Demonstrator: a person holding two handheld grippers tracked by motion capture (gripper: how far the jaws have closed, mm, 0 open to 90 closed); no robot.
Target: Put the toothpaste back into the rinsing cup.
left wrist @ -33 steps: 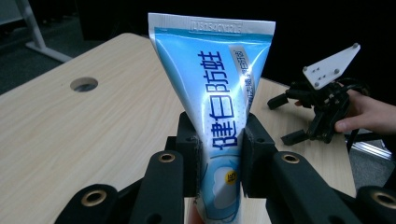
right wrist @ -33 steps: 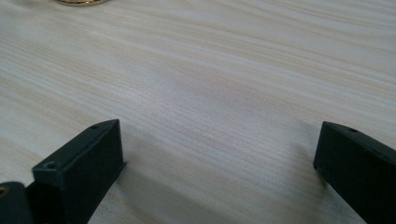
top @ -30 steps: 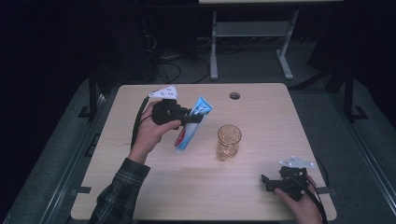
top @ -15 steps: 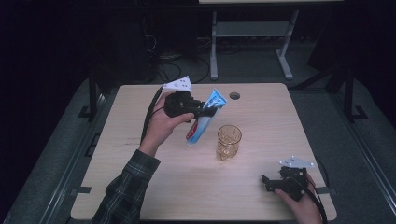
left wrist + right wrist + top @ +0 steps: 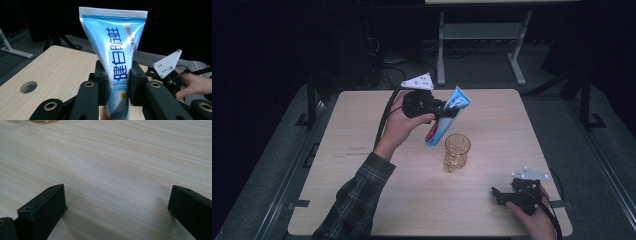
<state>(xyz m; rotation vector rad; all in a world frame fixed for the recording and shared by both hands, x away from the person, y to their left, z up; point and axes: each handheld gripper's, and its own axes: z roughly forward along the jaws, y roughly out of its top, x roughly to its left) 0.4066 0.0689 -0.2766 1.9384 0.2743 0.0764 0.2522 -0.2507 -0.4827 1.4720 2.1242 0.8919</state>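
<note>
Moved since earlier: my left gripper (image 5: 447,111) has carried the toothpaste tube (image 5: 443,125) up and toward the far side of the table (image 5: 362,125), closer to the cup (image 5: 457,151); my right gripper (image 5: 504,192) has not shifted.

High view, tube: it hangs off the table, tilted, crimped end toward the far edge and cap end pointing down, close to the amber cup's rim but not yet over its mouth.

High view, left gripper: clamped across the tube's middle, my hand (image 5: 404,122) behind it.

High view, right gripper: it rests at the near right corner of the table, well apart from the cup.

Left gripper view, grip: both black pads press on the toothpaste tube (image 5: 116,67) from either side, crimped end upright in this view; the hold looks firm to me.

Left gripper view, beyond: a cable hole (image 5: 28,87) in the tabletop, and my other hand with its gripper farther off.

Right gripper view, state: jaws spread wide over bare wood, nothing between them.

Progress: I judge the pickup and lift done; what seems left is bringing the cap end over the cup, lowering it in and letting go.
</note>
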